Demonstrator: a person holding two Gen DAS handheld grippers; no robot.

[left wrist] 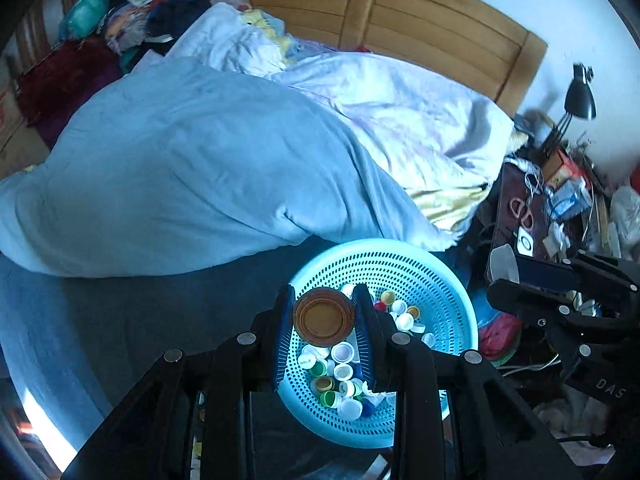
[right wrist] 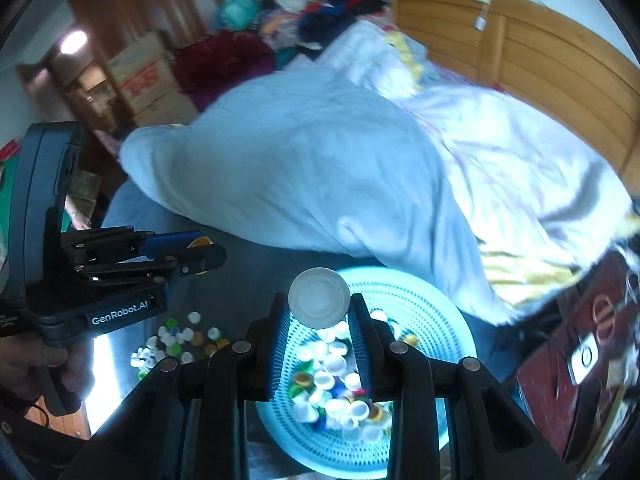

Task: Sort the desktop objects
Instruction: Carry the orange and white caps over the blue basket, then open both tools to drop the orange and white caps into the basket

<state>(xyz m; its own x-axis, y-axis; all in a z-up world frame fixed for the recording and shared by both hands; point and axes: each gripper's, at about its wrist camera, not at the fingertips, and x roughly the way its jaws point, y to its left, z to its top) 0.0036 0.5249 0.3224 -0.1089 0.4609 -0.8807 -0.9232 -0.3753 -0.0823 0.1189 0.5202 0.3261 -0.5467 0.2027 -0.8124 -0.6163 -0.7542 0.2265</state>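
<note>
1. Bedroom clutter fills the background of the left wrist view: a rumpled blue duvet [left wrist: 192, 168] on the bed, a wooden headboard [left wrist: 400, 20] behind it, and a black desk lamp [left wrist: 580, 96] over a crowded side table at the far right.
2. Near the bed's front edge sits a perforated turquoise basket [left wrist: 436, 280], part-filled with mixed bottle caps [left wrist: 340, 376].
3. The left gripper [left wrist: 324, 312] is closed on a brown lid [left wrist: 324, 316], pinched by its rim from both sides and held face-on above the basket.
4. The brown lid looks like thin, stiff plastic or metal, light and probably slick at the edge. A grip across its widest line seems safest, since off-centre pressure could make it pivot or pop out.
5. The other gripper [left wrist: 560, 292] shows at the right edge of this view; its grip cannot be read here.
6. In the right wrist view, which is somewhat blurred, the same duvet [right wrist: 300, 176] and headboard [right wrist: 540, 56] lie beyond, with cardboard boxes [right wrist: 148, 76] at the far left.
7. The right gripper [right wrist: 319, 308] holds a pale grey lid [right wrist: 319, 298] by its rim, over the basket [right wrist: 448, 320] and its heap of caps [right wrist: 340, 384].
8. That lid also reads as light and rigid, so it should drop cleanly once released.
9. To the left, the left gripper [right wrist: 200, 256] hangs over the dark worktop, with a brown edge showing between its jaws.
10. Loose caps [right wrist: 176, 344] are scattered on the worktop below it, not yet sorted. They are small, smooth and likely to skid, so each is best taken across its rim.
</note>
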